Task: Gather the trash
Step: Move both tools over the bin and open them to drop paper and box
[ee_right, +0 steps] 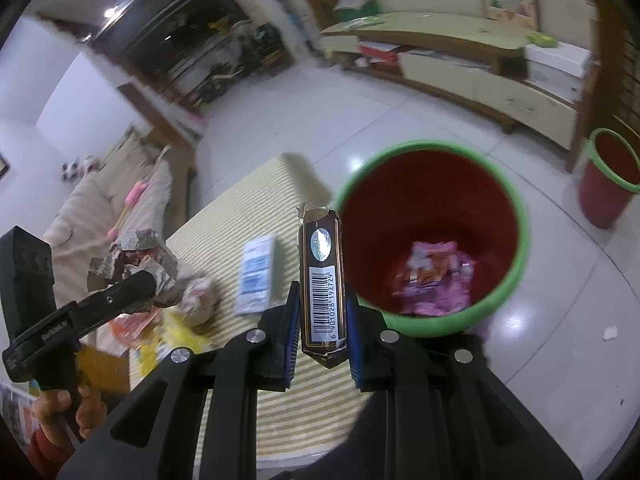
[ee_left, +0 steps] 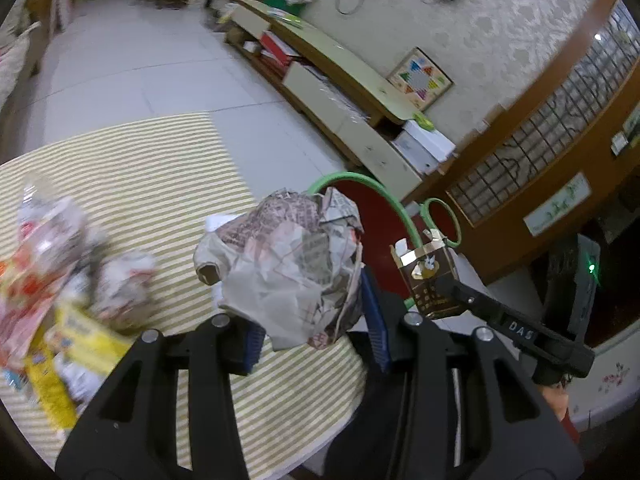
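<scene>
My left gripper (ee_left: 316, 312) is shut on a crumpled newspaper ball (ee_left: 288, 264), held above the striped mat (ee_left: 160, 184). In the right wrist view the same ball (ee_right: 136, 260) shows at the left in the left gripper (ee_right: 132, 284). A dark brown cigarette box (ee_right: 323, 280), barcode facing me, is clamped in my right gripper (ee_right: 322, 320), close to the near rim of a red bin with a green rim (ee_right: 516, 216). Pink wrappers (ee_right: 436, 276) lie in the bin. The left wrist view shows that box (ee_left: 430, 280) in front of the bin (ee_left: 376, 216).
More trash lies on the mat: wrappers and a paper ball (ee_left: 124, 284), a yellow packet (ee_left: 88, 336), a white and blue packet (ee_right: 256, 276). A second, smaller red bin (ee_right: 608, 176) stands by a low cabinet (ee_right: 480, 84). A sofa (ee_right: 100, 208) is at the left.
</scene>
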A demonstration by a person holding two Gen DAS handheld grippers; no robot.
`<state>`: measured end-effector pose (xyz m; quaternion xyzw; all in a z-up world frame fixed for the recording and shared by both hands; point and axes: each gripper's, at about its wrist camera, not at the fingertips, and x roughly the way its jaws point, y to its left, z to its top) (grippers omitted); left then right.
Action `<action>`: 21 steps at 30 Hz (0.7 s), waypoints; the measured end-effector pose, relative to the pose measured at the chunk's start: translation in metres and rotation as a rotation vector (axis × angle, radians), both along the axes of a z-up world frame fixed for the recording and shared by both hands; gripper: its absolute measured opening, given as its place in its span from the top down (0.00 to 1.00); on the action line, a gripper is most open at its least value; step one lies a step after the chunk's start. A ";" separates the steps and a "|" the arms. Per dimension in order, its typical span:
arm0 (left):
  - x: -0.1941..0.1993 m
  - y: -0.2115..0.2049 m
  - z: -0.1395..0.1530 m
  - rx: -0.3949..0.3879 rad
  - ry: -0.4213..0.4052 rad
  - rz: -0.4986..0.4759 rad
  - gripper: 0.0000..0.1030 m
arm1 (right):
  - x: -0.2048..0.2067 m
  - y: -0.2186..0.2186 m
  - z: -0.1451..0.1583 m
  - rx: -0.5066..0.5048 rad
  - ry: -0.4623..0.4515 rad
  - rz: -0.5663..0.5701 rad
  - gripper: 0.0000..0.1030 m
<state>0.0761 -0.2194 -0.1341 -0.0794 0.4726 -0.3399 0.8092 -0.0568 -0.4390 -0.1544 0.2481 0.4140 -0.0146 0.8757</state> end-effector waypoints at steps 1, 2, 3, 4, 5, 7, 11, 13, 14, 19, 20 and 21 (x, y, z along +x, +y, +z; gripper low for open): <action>0.004 -0.013 -0.001 -0.006 0.000 -0.017 0.60 | -0.001 -0.007 0.000 -0.007 -0.001 -0.018 0.81; 0.006 -0.022 -0.003 -0.008 0.000 -0.027 0.60 | -0.001 -0.014 0.000 -0.013 -0.004 -0.036 0.81; 0.010 -0.031 -0.004 -0.011 0.001 -0.037 0.60 | -0.001 -0.020 0.000 -0.018 -0.006 -0.051 0.81; 0.013 -0.040 -0.006 -0.015 0.002 -0.045 0.60 | 0.000 -0.026 -0.001 -0.022 -0.009 -0.066 0.81; 0.016 -0.050 -0.008 -0.016 0.005 -0.055 0.60 | 0.001 -0.033 -0.002 -0.028 -0.009 -0.085 0.81; 0.020 -0.065 -0.012 -0.016 0.011 -0.075 0.60 | 0.005 -0.042 -0.006 -0.031 -0.006 -0.104 0.81; 0.025 -0.096 -0.017 0.020 -0.014 -0.116 0.60 | 0.012 -0.062 -0.015 -0.014 0.001 -0.144 0.81; 0.029 -0.107 -0.019 0.034 -0.021 -0.125 0.60 | 0.014 -0.068 -0.017 -0.022 0.005 -0.152 0.81; 0.031 -0.110 -0.020 0.037 -0.022 -0.127 0.60 | 0.015 -0.066 -0.017 -0.025 0.007 -0.154 0.81; 0.037 -0.123 -0.022 0.056 -0.035 -0.129 0.59 | 0.019 -0.073 -0.020 -0.043 0.015 -0.161 0.81; 0.038 -0.124 -0.021 0.059 -0.041 -0.125 0.58 | 0.021 -0.074 -0.021 -0.045 0.015 -0.162 0.80; 0.038 -0.124 -0.021 0.062 -0.049 -0.119 0.54 | 0.021 -0.075 -0.021 -0.047 0.013 -0.164 0.78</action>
